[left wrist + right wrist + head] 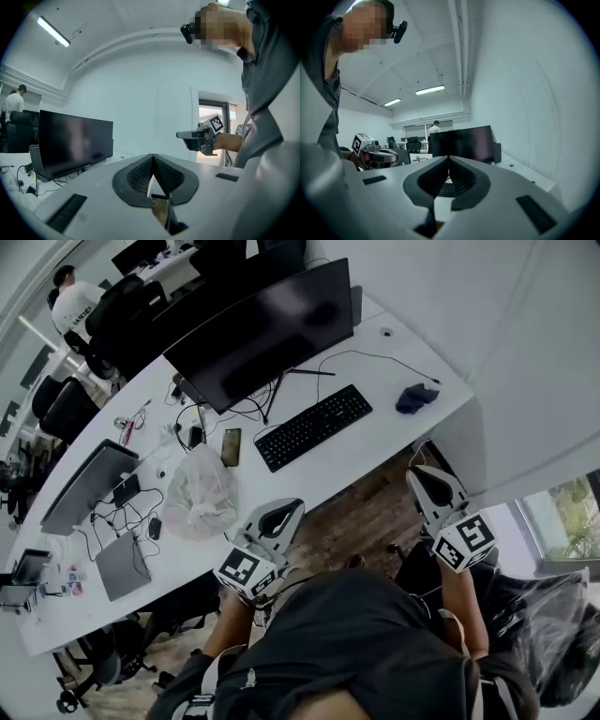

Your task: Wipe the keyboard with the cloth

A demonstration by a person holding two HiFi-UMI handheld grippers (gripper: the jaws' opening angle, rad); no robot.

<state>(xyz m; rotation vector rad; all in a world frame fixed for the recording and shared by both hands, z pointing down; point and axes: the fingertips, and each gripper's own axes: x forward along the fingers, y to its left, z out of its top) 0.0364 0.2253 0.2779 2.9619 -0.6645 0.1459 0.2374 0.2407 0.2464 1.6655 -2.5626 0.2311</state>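
Note:
On the white desk (375, 442), a black keyboard (314, 426) lies in front of the monitor. A dark blue cloth (416, 397) sits crumpled at the desk's right end, to the right of the keyboard. Both grippers hang short of the desk's near edge, held level and apart from everything. My left gripper (284, 514) (152, 157) has its jaws meeting at the tips with nothing between them. My right gripper (425, 476) (449, 158) is shut and empty too. The keyboard (446, 189) shows below its closed tips.
A large dark monitor (262, 329) stands behind the keyboard, with cables and a phone (231, 446) to its left. Further left are a clear plastic bag (199, 491) and a laptop (89, 486). A person (75, 301) sits far back among office chairs.

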